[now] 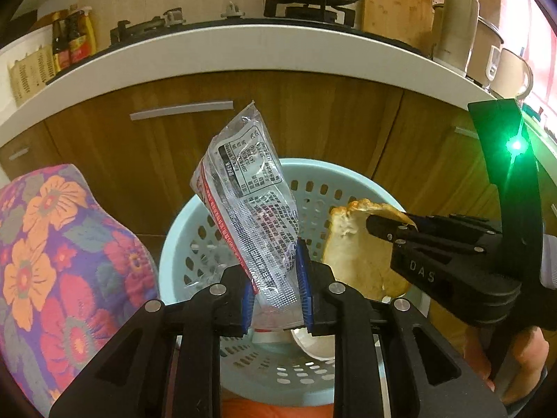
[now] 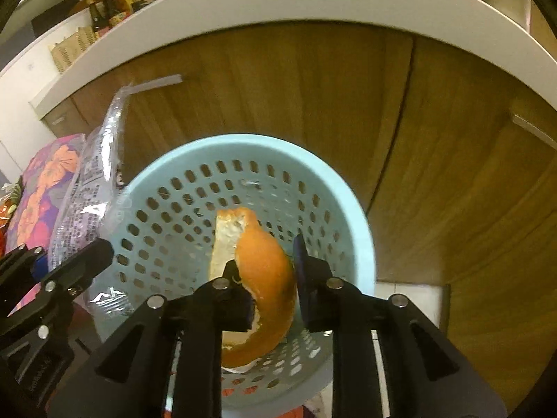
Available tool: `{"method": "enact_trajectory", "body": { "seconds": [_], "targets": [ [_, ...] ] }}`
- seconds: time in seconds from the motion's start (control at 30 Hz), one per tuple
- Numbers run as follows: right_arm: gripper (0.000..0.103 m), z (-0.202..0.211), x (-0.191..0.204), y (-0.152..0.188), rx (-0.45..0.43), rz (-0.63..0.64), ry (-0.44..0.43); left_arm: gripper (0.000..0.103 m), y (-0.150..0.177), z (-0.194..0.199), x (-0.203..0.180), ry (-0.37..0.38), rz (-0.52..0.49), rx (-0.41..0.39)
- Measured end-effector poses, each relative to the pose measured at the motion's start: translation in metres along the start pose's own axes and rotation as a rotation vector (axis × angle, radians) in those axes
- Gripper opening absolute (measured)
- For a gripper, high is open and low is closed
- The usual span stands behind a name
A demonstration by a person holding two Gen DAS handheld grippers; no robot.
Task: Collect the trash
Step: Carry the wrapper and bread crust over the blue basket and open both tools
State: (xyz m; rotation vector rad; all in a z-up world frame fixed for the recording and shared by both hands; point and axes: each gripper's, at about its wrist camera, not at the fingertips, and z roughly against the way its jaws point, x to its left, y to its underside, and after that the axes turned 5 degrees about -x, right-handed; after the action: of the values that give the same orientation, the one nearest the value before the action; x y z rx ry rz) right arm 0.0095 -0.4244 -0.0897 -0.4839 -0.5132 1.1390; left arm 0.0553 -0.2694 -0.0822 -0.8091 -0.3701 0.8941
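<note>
Your left tool [image 1: 275,285] has the clear printed wrapper [image 1: 250,205] between its blue pads, which press on the wrapper's lower end. The wrapper stands up tilted at the centre of the left wrist frame, over the near rim of the pale blue perforated basket [image 1: 313,181]. Your right tool [image 2: 271,289] has the orange peel [image 2: 264,278] between its fingers. The left pad touches the peel, but a gap shows at the right pad, so you cannot tell whether this grip is firm. The peel hangs curled at the centre of the right wrist frame, above the basket's inside.

In the left wrist frame the right tool enters from the right edge with a green light on its body, and a white scrap [image 1: 311,345] lies in the basket low in the frame. A flowered cushion [image 1: 62,264] fills the lower left. Behind the basket are wooden cabinet doors [image 1: 313,118] under a white surface [image 1: 243,52] that carries a gas hob [image 1: 310,7] and bottles [image 1: 71,40] at upper left.
</note>
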Motion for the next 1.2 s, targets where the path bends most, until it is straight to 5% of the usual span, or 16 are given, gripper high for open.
{"method": "enact_trajectory", "body": {
  "seconds": [0.2,0.27,0.3,0.33,0.83,1.2],
  "targets": [
    [0.025,0.01,-0.012,-0.004,-0.023,-0.03,-0.016,0.028,0.004,-0.013,0.003,-0.006,0.003,0.018],
    [0.028,0.016,-0.015,-0.005,-0.036,-0.043,-0.023,0.039,0.005,-0.017,0.004,0.002,0.01,0.027],
    [0.029,0.018,-0.016,-0.007,-0.043,-0.047,-0.026,0.055,0.006,-0.017,0.004,0.005,0.011,0.026],
    [0.032,0.022,-0.018,-0.008,-0.051,-0.051,-0.027,0.06,0.007,-0.017,0.004,0.003,0.01,0.021],
    [0.038,0.063,-0.003,-0.015,-0.132,-0.015,-0.072,0.066,0.017,0.019,0.013,0.002,0.047,-0.033],
    [0.045,0.11,0.084,-0.027,-0.238,0.143,-0.217,0.072,0.013,0.118,0.06,-0.064,0.173,-0.207]
  ]
}}
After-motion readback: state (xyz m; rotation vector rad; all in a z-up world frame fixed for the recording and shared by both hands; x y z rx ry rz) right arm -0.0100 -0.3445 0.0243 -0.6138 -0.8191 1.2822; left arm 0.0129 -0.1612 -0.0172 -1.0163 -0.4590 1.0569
